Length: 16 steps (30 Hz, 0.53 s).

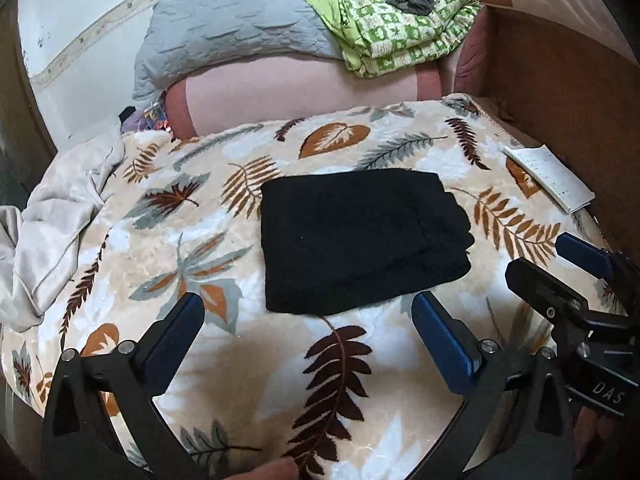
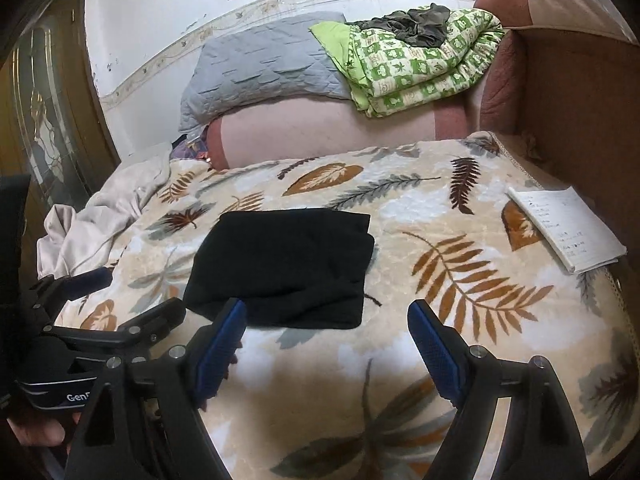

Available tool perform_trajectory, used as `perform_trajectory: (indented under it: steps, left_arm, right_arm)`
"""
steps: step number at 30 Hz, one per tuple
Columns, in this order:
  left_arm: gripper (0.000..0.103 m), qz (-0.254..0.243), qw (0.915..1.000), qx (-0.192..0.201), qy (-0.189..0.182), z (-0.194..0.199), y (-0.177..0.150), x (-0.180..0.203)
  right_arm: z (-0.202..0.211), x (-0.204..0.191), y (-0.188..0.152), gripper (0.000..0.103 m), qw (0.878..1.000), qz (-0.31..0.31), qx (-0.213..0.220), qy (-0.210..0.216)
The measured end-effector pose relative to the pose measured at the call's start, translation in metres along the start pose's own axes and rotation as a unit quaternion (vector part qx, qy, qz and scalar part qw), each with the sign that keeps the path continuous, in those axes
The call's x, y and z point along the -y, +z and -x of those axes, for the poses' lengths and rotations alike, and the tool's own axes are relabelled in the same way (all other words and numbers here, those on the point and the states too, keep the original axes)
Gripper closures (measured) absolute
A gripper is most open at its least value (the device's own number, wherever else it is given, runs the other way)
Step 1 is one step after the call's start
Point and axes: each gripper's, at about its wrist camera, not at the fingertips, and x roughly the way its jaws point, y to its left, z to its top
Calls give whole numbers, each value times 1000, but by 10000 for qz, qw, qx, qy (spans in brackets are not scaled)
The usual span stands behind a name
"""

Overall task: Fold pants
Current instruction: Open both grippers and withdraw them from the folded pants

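We see the black pants (image 1: pixel 360 240) already folded into a compact rectangle, lying flat on the leaf-print blanket (image 1: pixel 248 360) that covers the bed. In the left wrist view the bundle sits at 12 o'clock from our left claw (image 1: pixel 308 344), just ahead of the tips and apart from them. In the right wrist view it sits at about 11 o'clock from our right claw (image 2: pixel 326 344), its near edge just beyond the left blue pad.

Claw state: both wide, nothing between the fingers, neither touching the cloth. The right claw also shows at 3 o'clock in the left view, the left claw at 9 o'clock in the right view.

Our read: the fold looks done, and the step in hand is release and back-off. To do it well:
- Keep both claws wide while we clear, so no pad snags a layer.
- Pull away without dragging across the stack. The right-hand edge shows several stepped layers that look loose and could spring open.
- If we tidy, press that stepped edge flat from above rather than pinching it.

Other items stay out of play: the notepad (image 2: pixel 568 228) at 2 o'clock, the crumpled pale sheet (image 1: pixel 52 236) at 9 o'clock, the green quilt (image 2: pixel 420 60) and grey pillow (image 2: pixel 264 68) at 12 o'clock, well behind the pants.
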Motion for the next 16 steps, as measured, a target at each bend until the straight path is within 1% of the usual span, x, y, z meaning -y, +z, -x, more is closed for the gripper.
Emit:
perform_trajectory:
  steps: [6, 9, 11, 13, 16]
  left_arm:
    - [0, 87, 9999, -114, -19, -5, 1, -3]
    - [0, 148, 9996, -155, -182, -6, 2, -6]
    - [0, 159, 9995, -95, -259, -4, 3, -8]
    - [0, 161, 9989, -56, -431, -3, 4, -9]
    - [0, 169, 9982, -130, -559, -6, 5, -10]
  right_arm:
    - [-2, -5, -1, 20, 10000, 71, -3, 5]
    - [-1, -6, 0, 20, 10000, 67, 39, 24]
    - [-1, -6, 0, 20, 10000, 60, 71, 19]
    - [1, -5, 1, 20, 9999, 14, 141, 37]
    - [2, -3, 2, 19, 9999, -27, 156, 19]
